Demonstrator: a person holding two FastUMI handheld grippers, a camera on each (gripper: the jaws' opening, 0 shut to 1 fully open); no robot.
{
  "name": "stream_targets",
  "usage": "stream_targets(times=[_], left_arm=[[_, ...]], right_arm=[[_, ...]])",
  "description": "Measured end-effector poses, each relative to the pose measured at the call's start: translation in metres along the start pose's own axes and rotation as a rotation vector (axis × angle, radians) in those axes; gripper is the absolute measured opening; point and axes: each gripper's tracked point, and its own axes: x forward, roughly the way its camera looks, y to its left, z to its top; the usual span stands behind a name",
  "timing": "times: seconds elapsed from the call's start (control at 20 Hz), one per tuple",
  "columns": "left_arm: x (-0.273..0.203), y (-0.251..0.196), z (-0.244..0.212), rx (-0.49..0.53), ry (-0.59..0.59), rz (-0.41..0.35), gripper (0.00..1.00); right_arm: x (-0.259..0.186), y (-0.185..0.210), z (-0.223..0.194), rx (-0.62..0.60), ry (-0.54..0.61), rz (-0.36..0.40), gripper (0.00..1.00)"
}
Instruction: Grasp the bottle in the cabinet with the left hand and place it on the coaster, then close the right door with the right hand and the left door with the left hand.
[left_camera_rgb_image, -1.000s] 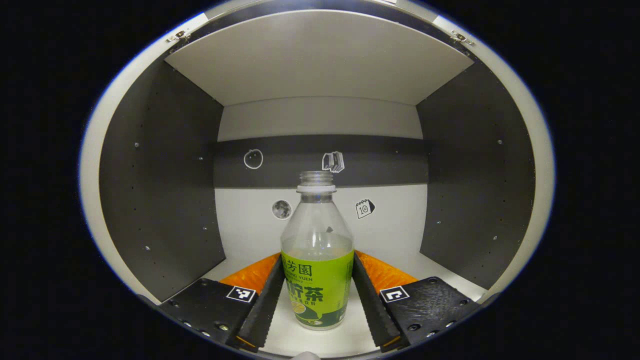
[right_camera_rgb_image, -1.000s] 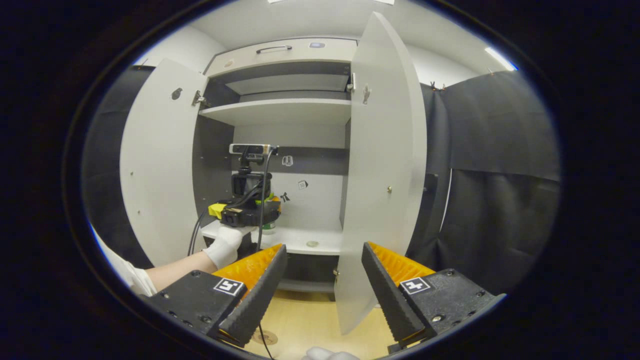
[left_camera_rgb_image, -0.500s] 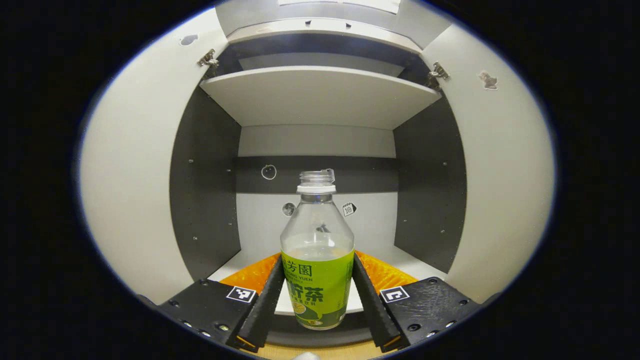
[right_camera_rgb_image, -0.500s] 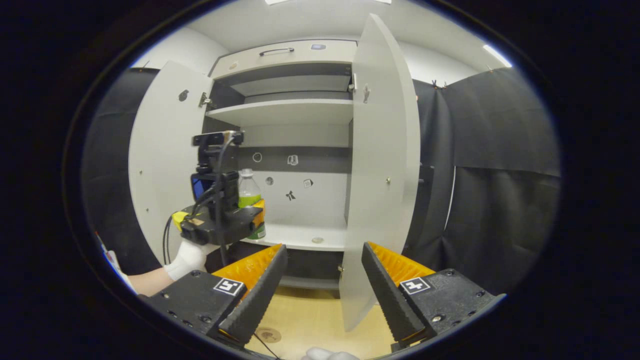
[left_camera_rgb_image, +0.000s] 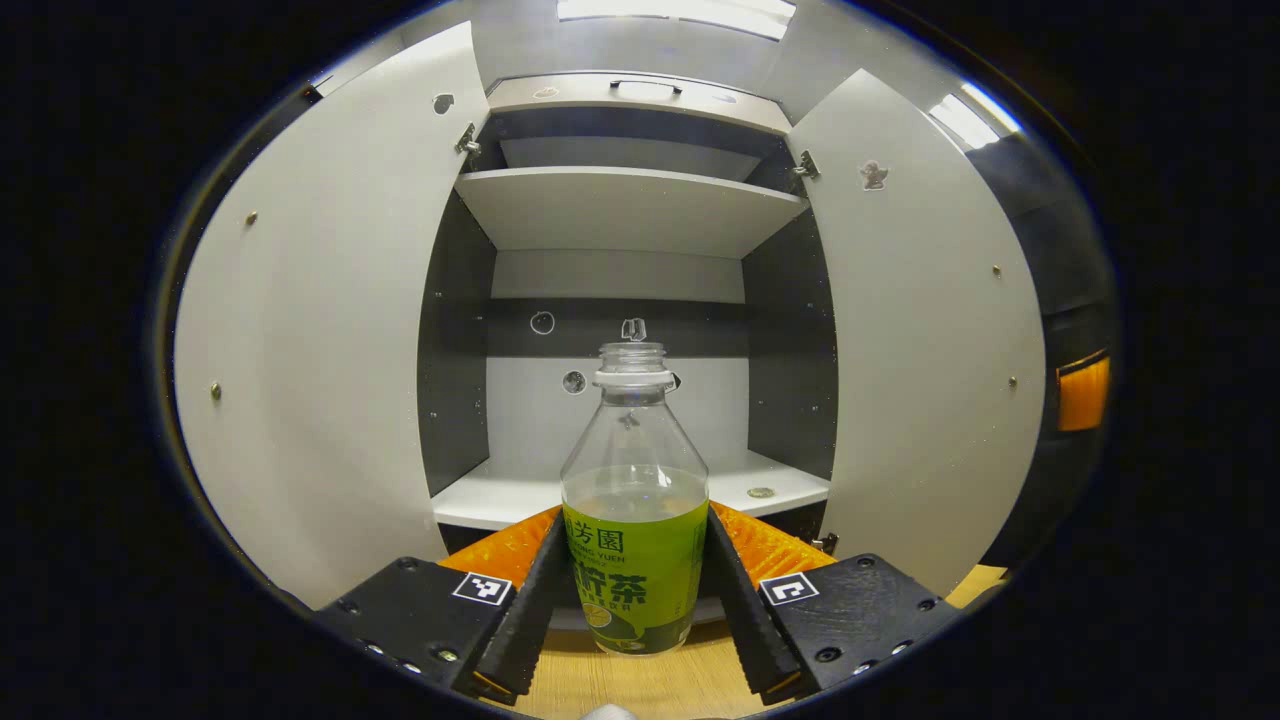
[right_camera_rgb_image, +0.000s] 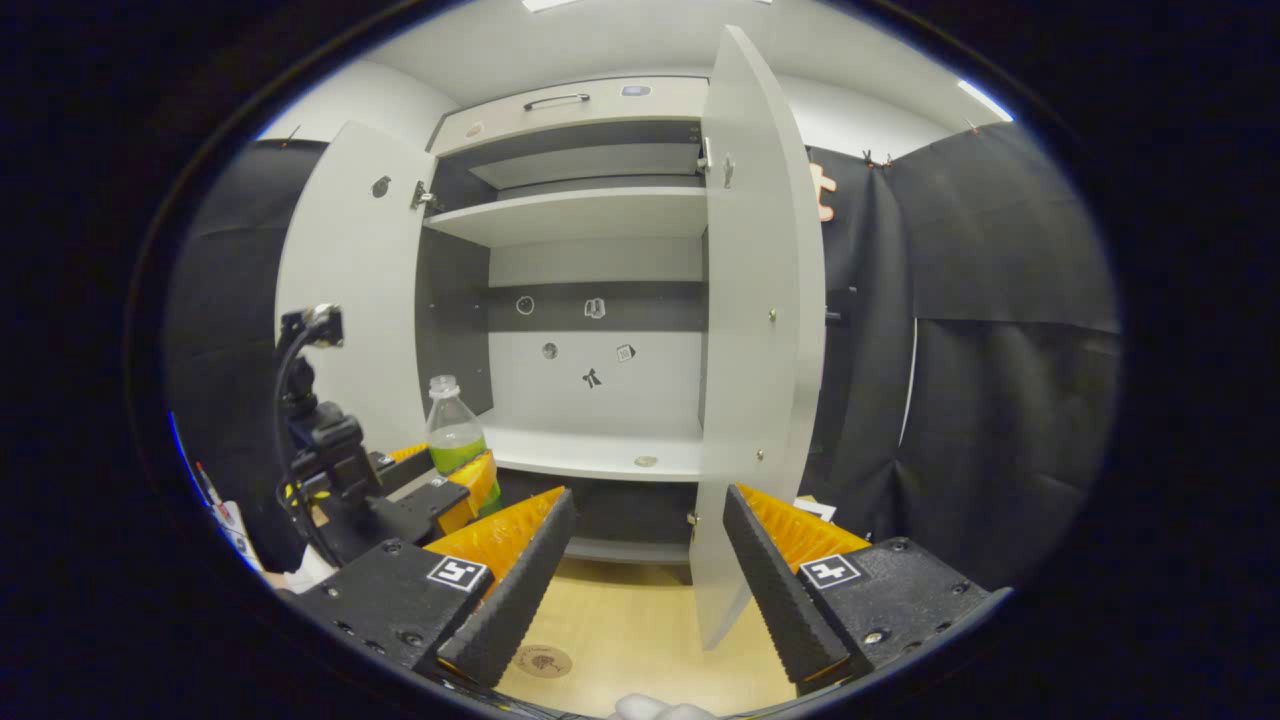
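**Open bottle held low on the label, clear of the cabinet shelf**

In the left gripper view, the bottle (left_camera_rgb_image: 634, 520) is held upright by the left gripper (left_camera_rgb_image: 634, 590), whose two fingers are pressed against opposite sides of the green label near the base. The bottle is seen in front of the open cabinet (left_camera_rgb_image: 620, 210), no longer on its shelf, with wooden floor below it. In the right gripper view the same bottle (right_camera_rgb_image: 455, 440) is seen carried to the left of the cabinet, well above the coaster (right_camera_rgb_image: 541, 661) lying on the floor.

The bottle appears to be thin clear plastic, partly filled and with no cap on its neck, so it is judged light but easily squeezed and prone to spilling if tilted. A hold on the labelled lower body, as taken here, is judged sound: the label offers more friction than bare plastic, and the weight of the liquid sits between the fingers. Only moderate pressure is advised, since a hard squeeze could push liquid upward.

The right gripper (right_camera_rgb_image: 647, 560) is held wide apart and empty, facing the edge of the right door (right_camera_rgb_image: 750, 330).
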Motion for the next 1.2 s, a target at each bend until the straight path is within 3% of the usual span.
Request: stream_targets(times=[0.55,0.8,1.15,1.2], left_arm=[[-0.074,-0.037,-0.117,-0.027,0.004,-0.167,0.75],[-0.087,-0.048,-0.169,-0.074,0.052,-0.195,0.75],[-0.103,-0.067,-0.226,-0.027,0.098,-0.234,0.75],[-0.103,-0.068,-0.232,-0.029,0.1,-0.233,0.8]], right_arm=[[-0.002,-0.018,-0.023,-0.019,0.08,-0.045,0.99],[-0.006,-0.021,-0.03,-0.033,0.113,-0.05,0.99],[-0.013,-0.028,-0.04,-0.076,0.162,-0.062,0.99],[-0.014,-0.029,-0.042,-0.092,0.168,-0.063,0.99]])
